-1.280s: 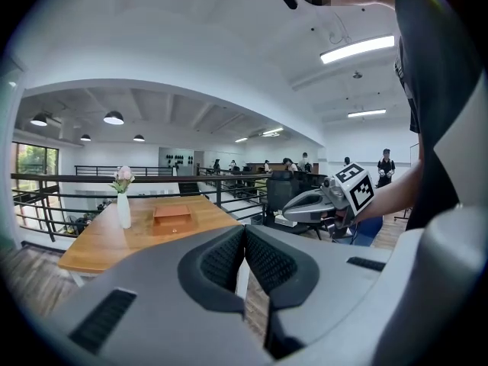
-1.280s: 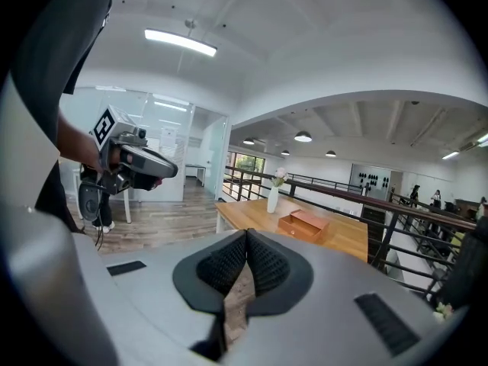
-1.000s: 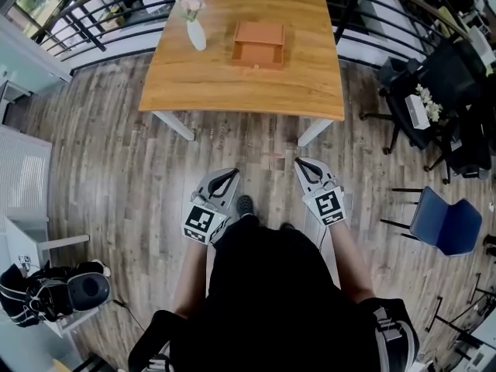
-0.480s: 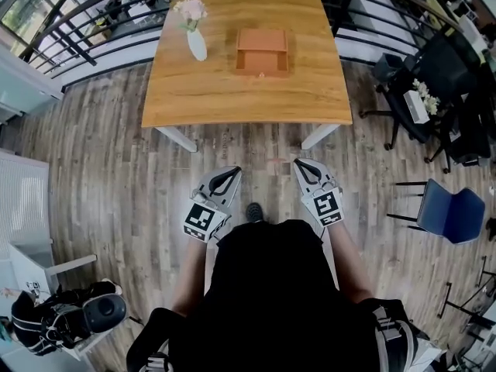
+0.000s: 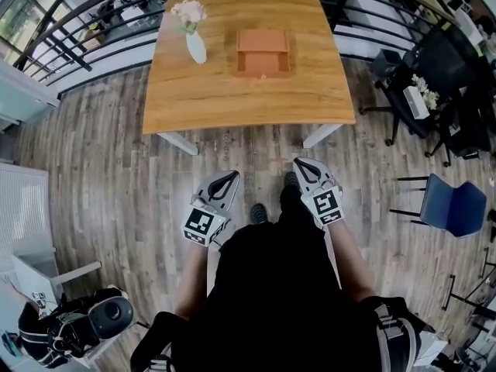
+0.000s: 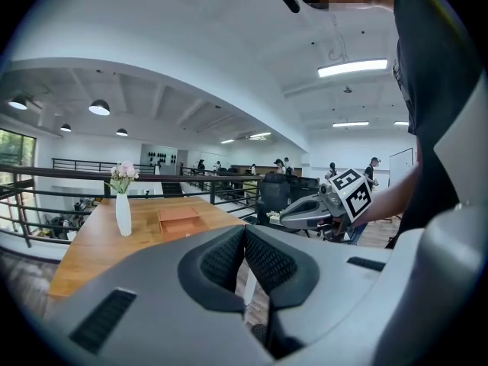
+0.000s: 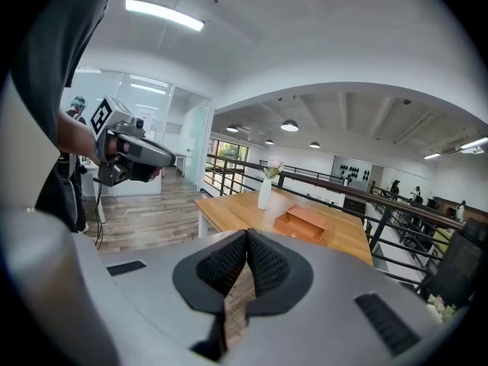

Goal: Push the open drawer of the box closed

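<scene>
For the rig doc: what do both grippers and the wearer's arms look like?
Both alike: left gripper and right gripper have light grey moulded shells, black ribbed pads, and a white cube with black square markers. Wearer has a black top, forearms uncovered.

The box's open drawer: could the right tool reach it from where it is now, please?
Probably not yet. The right tool is held shut over the floor, short of the table edge, while the drawer sits far across the table. Nothing blocks the way; stepping closer should do.

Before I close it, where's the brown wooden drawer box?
Head view: the drawer box sits far on the wooden table, right of the white vase.
</scene>
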Demonstrator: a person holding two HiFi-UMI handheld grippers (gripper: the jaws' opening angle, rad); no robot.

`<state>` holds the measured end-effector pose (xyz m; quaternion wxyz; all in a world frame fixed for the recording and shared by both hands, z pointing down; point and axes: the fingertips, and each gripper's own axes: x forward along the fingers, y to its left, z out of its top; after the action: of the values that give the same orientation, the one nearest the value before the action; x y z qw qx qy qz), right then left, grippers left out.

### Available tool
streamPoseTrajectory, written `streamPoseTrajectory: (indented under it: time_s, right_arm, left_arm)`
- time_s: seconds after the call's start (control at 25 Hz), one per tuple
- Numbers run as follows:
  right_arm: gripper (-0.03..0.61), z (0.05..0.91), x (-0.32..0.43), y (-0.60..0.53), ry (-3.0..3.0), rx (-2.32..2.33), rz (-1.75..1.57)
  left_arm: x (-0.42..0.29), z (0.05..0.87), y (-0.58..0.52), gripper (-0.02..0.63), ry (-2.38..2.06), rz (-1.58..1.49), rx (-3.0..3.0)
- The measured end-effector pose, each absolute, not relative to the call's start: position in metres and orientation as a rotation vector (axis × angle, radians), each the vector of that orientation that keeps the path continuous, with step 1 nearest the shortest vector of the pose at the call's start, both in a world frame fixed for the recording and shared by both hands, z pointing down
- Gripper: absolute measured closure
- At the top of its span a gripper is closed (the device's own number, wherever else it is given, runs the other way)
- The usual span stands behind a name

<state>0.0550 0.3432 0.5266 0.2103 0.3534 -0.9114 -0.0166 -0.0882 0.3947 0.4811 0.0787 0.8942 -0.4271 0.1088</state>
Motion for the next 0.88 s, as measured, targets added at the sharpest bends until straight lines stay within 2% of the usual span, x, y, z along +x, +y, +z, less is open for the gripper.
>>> streamPoseTrajectory:
  time_s: [0.32, 0.88]
  right_arm:
    - [0.563, 0.533, 0.036, 0.317, -2.553, 0.947, -0.030]
    - [0.563, 0.540, 0.005, 0.191, -2.572, 0.848, 0.010]
  left_arm:
    - [-0.106, 0.482, 0.373, 0.592, -1.316, 0.314, 2.643]
    - [-0.135, 0.477, 0.261, 0.592, -1.378, 0.255, 2.560]
